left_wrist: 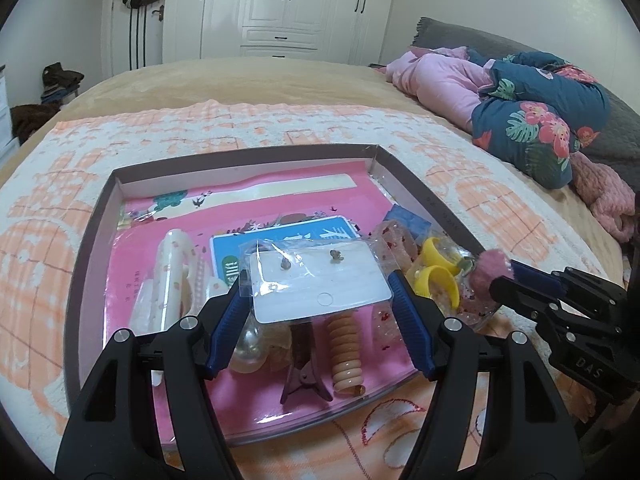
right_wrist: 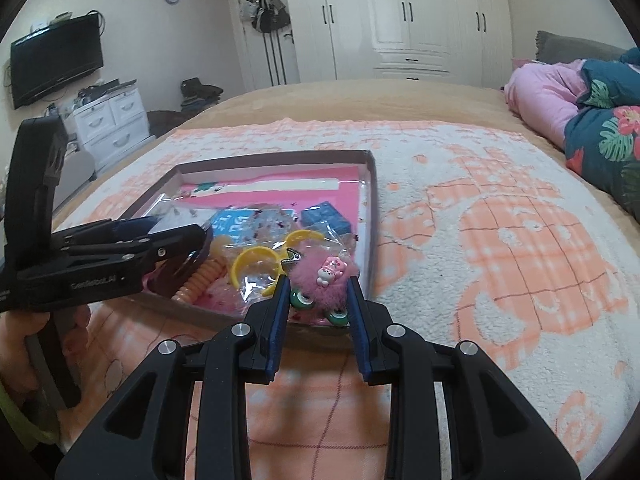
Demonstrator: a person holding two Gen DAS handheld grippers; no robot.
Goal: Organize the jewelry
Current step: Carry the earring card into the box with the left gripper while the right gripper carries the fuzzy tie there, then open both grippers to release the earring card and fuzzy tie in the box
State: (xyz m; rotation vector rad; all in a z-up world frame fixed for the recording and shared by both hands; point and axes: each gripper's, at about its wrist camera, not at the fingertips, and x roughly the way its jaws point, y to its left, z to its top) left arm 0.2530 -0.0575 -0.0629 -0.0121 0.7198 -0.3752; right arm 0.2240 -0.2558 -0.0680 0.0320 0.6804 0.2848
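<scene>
A shallow brown-rimmed box (left_wrist: 416, 184) with a pink lining lies on the bed, also in the right wrist view (right_wrist: 372, 200). My left gripper (left_wrist: 320, 280) is shut on a white earring card in a clear bag (left_wrist: 316, 276), held above the box. My right gripper (right_wrist: 318, 284) is shut on a fluffy pink hair clip (right_wrist: 320, 280) with a small bear charm, at the box's near right corner; it also shows in the left wrist view (left_wrist: 486, 270). In the box lie yellow rings (left_wrist: 438, 276), a coiled orange hair tie (left_wrist: 346, 356), a brown claw clip (left_wrist: 304, 372), a pearl (left_wrist: 248, 352) and a white clip (left_wrist: 168, 276).
The box sits on a white and orange blanket (right_wrist: 500, 240) over a tan bedspread. Pink and floral bedding (left_wrist: 520, 108) is piled at the right. White wardrobes (right_wrist: 400, 16), a drawer unit (right_wrist: 112, 120) and a wall television (right_wrist: 56, 60) stand beyond the bed.
</scene>
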